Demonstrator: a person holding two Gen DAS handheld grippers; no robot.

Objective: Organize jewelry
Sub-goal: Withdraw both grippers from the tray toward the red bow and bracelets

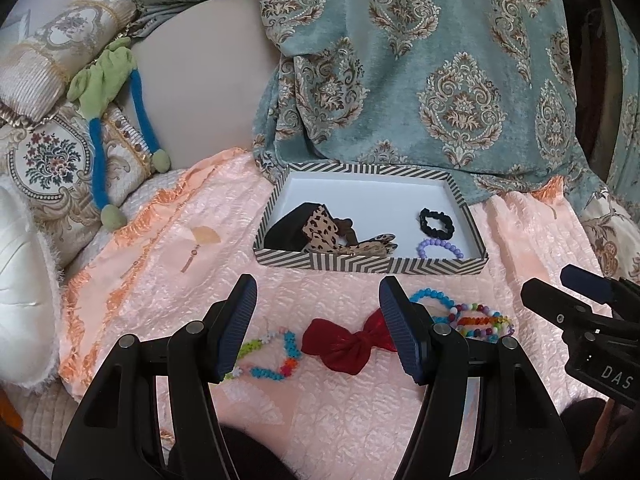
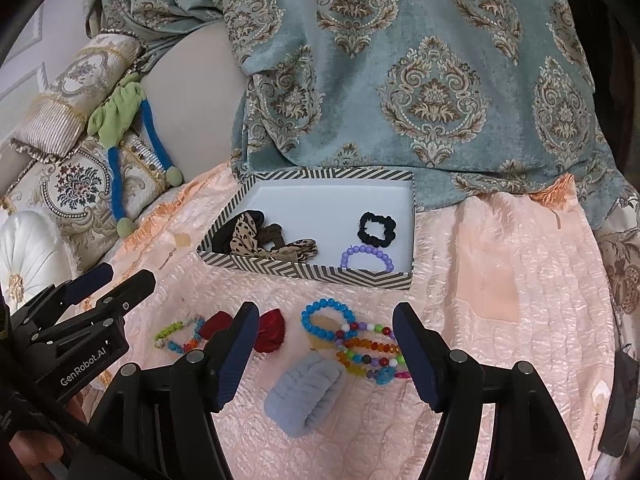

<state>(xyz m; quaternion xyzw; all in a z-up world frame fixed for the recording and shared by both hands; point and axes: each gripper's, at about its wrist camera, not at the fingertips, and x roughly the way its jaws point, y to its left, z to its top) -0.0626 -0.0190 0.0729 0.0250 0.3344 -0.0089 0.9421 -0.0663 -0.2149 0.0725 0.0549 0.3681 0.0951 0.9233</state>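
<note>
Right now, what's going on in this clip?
A person is sorting jewelry and hair pieces on a pink cloth into a striped box. Both grippers, left and right, are open and hold nothing. The box already has a black scrunchie, a purple bracelet and leopard-print pieces. Still outside it lie a red bow, a blue bracelet, multicolored bead strands, a flower-bead bracelet and a blue-grey scrunchie.

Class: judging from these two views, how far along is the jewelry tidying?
Done: the striped box already holds a black scrunchie, a purple bracelet and leopard-print hair pieces. In hand: nothing; both grippers are open. Left on the cloth: red bow, blue bracelet, multicoloured beads, grey scrunchie, flower bracelet.
</note>
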